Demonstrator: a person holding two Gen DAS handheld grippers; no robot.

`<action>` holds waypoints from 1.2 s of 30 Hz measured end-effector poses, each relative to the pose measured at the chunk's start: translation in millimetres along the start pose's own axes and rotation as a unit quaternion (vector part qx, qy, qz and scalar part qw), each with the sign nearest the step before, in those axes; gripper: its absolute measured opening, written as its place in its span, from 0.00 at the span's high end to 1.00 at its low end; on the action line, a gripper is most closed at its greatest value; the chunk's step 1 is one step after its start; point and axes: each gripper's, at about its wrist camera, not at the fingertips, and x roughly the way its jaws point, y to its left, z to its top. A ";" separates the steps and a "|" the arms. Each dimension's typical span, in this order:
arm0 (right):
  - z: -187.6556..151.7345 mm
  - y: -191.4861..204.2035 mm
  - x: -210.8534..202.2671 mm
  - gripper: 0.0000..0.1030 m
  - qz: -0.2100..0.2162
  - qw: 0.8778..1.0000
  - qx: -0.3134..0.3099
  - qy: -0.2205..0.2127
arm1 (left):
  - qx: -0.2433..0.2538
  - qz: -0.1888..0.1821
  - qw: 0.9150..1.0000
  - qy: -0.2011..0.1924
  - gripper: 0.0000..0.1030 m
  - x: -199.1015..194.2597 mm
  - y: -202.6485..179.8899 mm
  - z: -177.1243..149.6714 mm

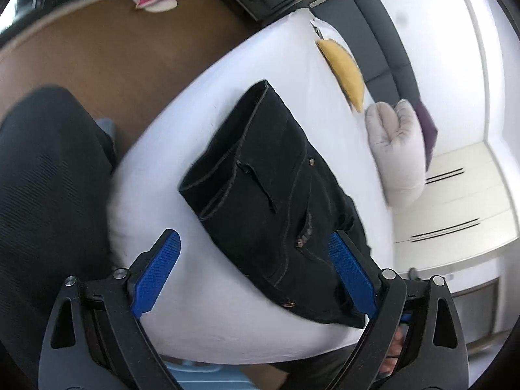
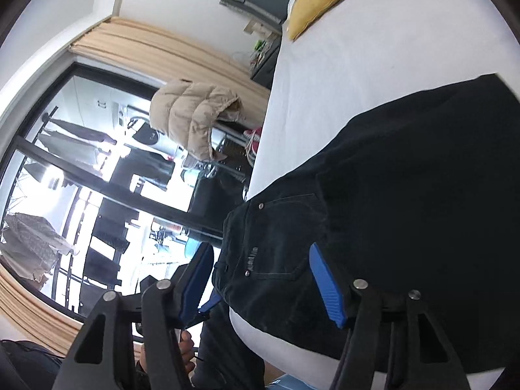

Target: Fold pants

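pants [image 1: 273, 201] folded in a compact black bundle on white bed [image 1: 201, 104] | left gripper [image 1: 253, 273] wide open, holding nothing | right gripper [image 2: 260, 279] wide open, straddling waistband edge, not clamped | left view only: grey pillow [image 1: 395, 149] | right view only: beige jacket [image 2: 195, 113]; both: yellow pillow [image 1: 344, 71]

Left wrist camera: mounted behind the left tool [image 1: 253, 269], looking forward and down along its blue fingers [image 1: 156, 276] from close above the near edge of the bed [image 1: 201, 104]. It faces up the mattress toward the grey headboard [image 1: 373, 39].

Right wrist camera: mounted behind the right tool [image 2: 263, 279], rolled sideways, very near the bed's edge, facing along the mattress with the window [image 2: 97, 169] at frame left.

Shared field: black pants [image 1: 269, 201], white bed sheet, yellow pillow [image 1: 344, 71] and headboard appear in both views.
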 end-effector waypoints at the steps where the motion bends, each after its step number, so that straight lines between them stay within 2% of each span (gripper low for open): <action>1: 1.0 1.5 5.4 0.39 0.002 1.000 0.000 0.005 | -0.007 -0.003 1.000 0.005 0.10 4.5 1.1 -0.7; 3: 1.5 2.0 10.3 0.39 0.007 1.000 0.001 0.010 | -0.023 -0.007 1.000 0.017 0.10 14.7 5.7 0.8; 6: 3.1 2.0 15.3 0.41 0.010 1.000 0.006 0.014 | -0.040 -0.010 0.999 0.009 0.10 19.6 13.5 -1.7; 10: 4.9 -7.4 14.8 0.44 0.016 1.000 0.020 0.018 | -0.073 -0.032 0.997 0.001 0.13 23.8 19.7 7.2; 12: 7.4 -11.7 17.7 0.45 0.016 0.999 0.029 0.019 | -0.082 -0.041 0.996 0.003 0.30 27.8 20.6 11.0; 14: 11.6 -16.2 20.9 0.46 0.007 0.999 0.035 0.027 | -0.090 -0.045 0.995 0.012 0.62 40.8 16.5 18.3; 15: 13.3 -16.5 24.2 0.46 0.002 0.999 0.037 0.032 | -0.092 -0.050 0.994 0.019 0.70 44.2 17.3 20.5; 18: 21.9 -18.4 38.5 0.46 -0.016 0.997 0.035 0.061 | -0.092 -0.054 0.994 0.022 0.78 47.1 15.3 25.7; 20: 28.5 -17.2 52.2 0.46 -0.025 0.996 0.029 0.085 | -0.071 -0.052 0.996 0.015 0.82 44.6 7.9 30.3; 25: 38.4 -22.1 93.5 0.46 -0.083 0.985 0.021 0.148 | -0.001 -0.040 0.999 -0.004 0.85 36.0 -26.8 34.7; 27: 37.0 -33.0 108.9 0.53 -0.112 0.978 0.033 0.172 | 0.034 -0.037 0.999 -0.010 0.85 33.7 -45.8 36.5; 30: 36.9 -39.6 112.2 0.53 -0.109 0.979 0.051 0.162 | 0.082 -0.035 0.996 -0.019 0.85 30.6 -75.5 36.9; 32: 32.9 -36.9 112.9 0.53 -0.114 0.980 0.041 0.158 | 0.109 -0.035 0.993 -0.021 0.85 29.9 -93.6 34.6; 36: 28.3 -35.9 106.9 0.53 -0.109 0.983 0.030 0.143 | 0.176 -0.036 0.983 -0.021 0.85 34.4 -139.2 23.4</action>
